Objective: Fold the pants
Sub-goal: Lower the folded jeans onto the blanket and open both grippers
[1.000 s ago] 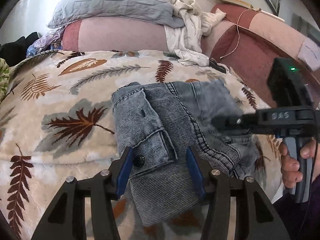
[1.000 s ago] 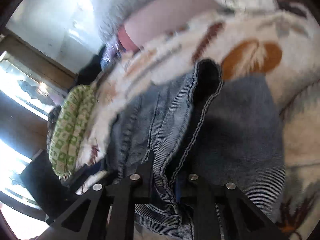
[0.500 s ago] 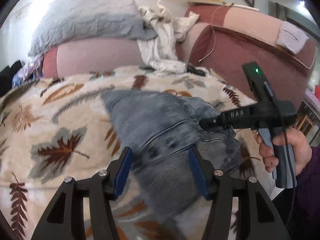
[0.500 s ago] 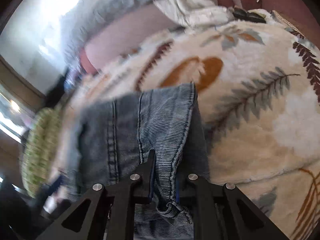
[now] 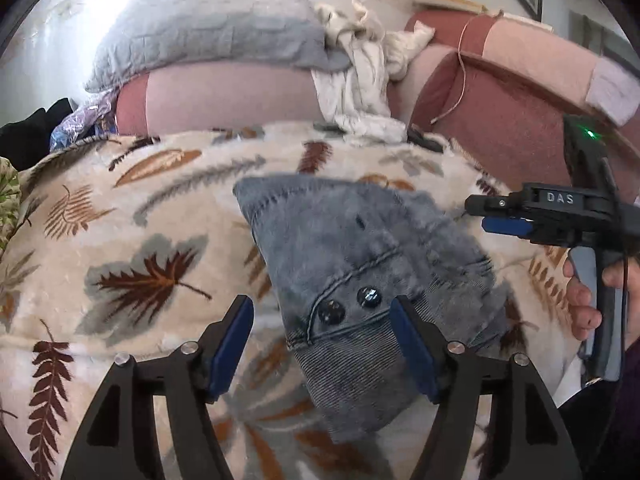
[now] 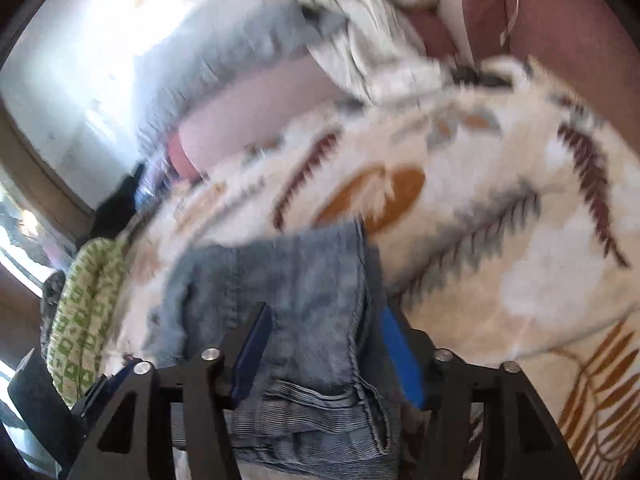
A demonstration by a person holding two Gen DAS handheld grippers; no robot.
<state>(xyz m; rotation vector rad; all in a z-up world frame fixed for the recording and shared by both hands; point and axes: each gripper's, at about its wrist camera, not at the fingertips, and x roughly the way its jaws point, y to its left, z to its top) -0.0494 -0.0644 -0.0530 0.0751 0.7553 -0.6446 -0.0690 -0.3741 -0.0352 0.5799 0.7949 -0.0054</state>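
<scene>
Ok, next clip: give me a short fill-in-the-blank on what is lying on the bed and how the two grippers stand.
1. The folded jeans lie on a blanket printed with ____.
2. Near the left gripper, the denim shows two dark ____.
3. The pads of the right gripper are coloured ____.
4. Behind the blanket, the white clothes lie beside a ____ pillow.

Missing words: leaves; buttons; blue; grey
</scene>
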